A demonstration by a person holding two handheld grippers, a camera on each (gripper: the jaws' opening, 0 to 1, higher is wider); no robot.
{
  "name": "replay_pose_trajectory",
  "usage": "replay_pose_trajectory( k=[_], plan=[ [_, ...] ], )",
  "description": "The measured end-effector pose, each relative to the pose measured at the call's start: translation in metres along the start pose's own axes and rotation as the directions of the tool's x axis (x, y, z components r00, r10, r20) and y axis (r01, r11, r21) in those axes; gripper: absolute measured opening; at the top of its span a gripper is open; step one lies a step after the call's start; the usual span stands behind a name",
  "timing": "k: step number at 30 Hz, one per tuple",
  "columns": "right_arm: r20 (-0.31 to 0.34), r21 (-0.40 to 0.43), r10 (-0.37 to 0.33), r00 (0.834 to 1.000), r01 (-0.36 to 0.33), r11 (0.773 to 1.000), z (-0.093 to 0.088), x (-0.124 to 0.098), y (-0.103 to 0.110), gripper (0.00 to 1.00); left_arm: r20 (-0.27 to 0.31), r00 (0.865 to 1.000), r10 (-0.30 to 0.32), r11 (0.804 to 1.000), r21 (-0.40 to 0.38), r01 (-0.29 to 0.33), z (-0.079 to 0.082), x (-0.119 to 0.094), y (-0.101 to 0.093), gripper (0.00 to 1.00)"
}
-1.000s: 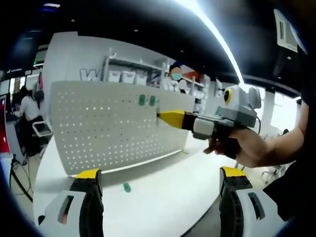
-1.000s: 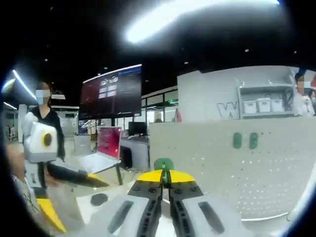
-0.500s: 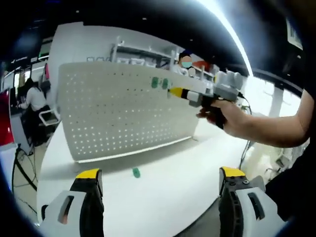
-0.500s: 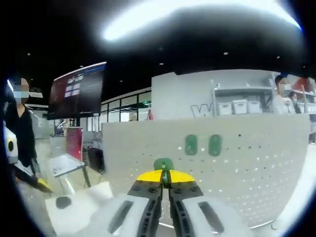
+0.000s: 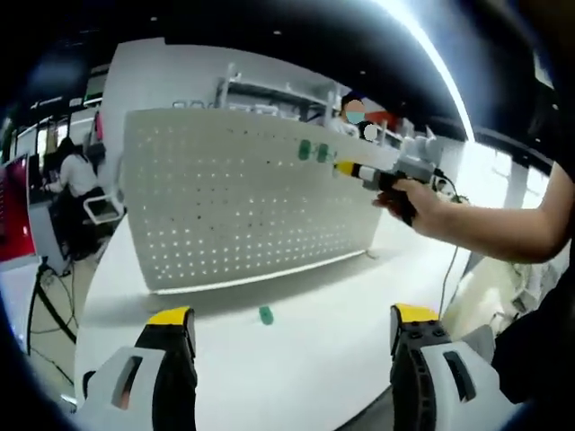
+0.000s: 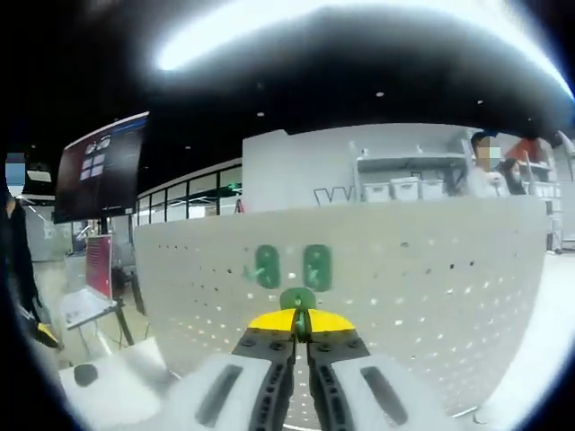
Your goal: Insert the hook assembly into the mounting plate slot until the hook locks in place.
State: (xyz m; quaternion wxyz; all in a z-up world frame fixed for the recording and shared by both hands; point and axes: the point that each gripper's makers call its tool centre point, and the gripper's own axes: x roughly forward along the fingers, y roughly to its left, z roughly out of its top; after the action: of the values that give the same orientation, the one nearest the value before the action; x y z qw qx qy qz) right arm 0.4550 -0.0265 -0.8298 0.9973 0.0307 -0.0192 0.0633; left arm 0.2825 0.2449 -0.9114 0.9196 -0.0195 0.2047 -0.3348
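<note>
A white pegboard mounting plate (image 5: 243, 202) (image 6: 404, 296) stands upright on the white table (image 5: 305, 359). Two green hooks (image 5: 314, 151) (image 6: 292, 267) sit side by side near its top edge. My right gripper (image 6: 300, 316) is shut on a third green hook (image 6: 297, 298), held just below the mounted pair and close to the board. In the left gripper view that right gripper (image 5: 346, 169) reaches in from the right, its yellow tip near the mounted hooks. My left gripper (image 5: 283, 328) stands open, low over the table. Another green hook (image 5: 266, 314) lies on the table in front of the board.
A person's hand and forearm (image 5: 476, 220) hold the right gripper. Shelving with white bins (image 6: 400, 189) stands behind the board, with a person beside it (image 6: 490, 175). At far left are a seated person (image 5: 76, 175), a dark wall screen (image 6: 99, 166) and the table's edge (image 5: 85, 314).
The right gripper has moved in closer to the board with its hook, now just under the two mounted hooks. The left gripper stays open and has drawn back a little.
</note>
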Motion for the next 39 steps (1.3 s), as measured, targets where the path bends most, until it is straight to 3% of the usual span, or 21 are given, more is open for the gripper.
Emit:
replay_pose_trajectory(
  k=[6, 14, 18, 24, 29, 37, 39],
  plan=[
    [0.032, 0.008, -0.066, 0.997, 0.065, 0.998, 0.016, 0.006, -0.025, 0.0, -0.006, 1.0, 0.026, 0.999, -0.031, -0.026, -0.002, 0.0, 0.008, 0.89],
    [0.078, -0.001, -0.124, 0.989, 0.124, 0.992, 0.039, 0.014, -0.04, 0.0, -0.02, 0.999, 0.032, 0.998, -0.044, -0.033, -0.008, -0.002, 0.009, 0.9],
    [0.084, 0.021, -0.142, 0.986, 0.14, 0.99, 0.041, 0.019, -0.047, 0.0, 0.0, 0.999, 0.041, 0.997, -0.066, -0.041, -0.004, -0.005, 0.013, 0.87],
    [0.094, 0.056, -0.159, 0.983, 0.155, 0.986, 0.042, 0.021, -0.049, 0.0, -0.014, 0.998, 0.059, 0.997, -0.058, -0.059, -0.006, -0.007, 0.019, 0.86],
    [0.093, 0.061, -0.174, 0.98, 0.169, 0.984, 0.038, 0.023, -0.051, 0.0, -0.008, 0.998, 0.059, 0.991, -0.118, -0.059, -0.005, -0.008, 0.022, 0.85],
    [0.104, 0.03, -0.174, 0.979, 0.172, 0.985, 0.036, 0.023, -0.051, 0.0, -0.033, 0.998, 0.061, 0.992, -0.111, -0.065, -0.012, -0.007, 0.021, 0.84],
    [0.098, 0.039, -0.181, 0.979, 0.178, 0.983, 0.033, 0.024, -0.053, 0.0, -0.005, 0.999, 0.054, 0.991, -0.121, -0.054, -0.007, -0.006, 0.019, 0.85]
  ],
)
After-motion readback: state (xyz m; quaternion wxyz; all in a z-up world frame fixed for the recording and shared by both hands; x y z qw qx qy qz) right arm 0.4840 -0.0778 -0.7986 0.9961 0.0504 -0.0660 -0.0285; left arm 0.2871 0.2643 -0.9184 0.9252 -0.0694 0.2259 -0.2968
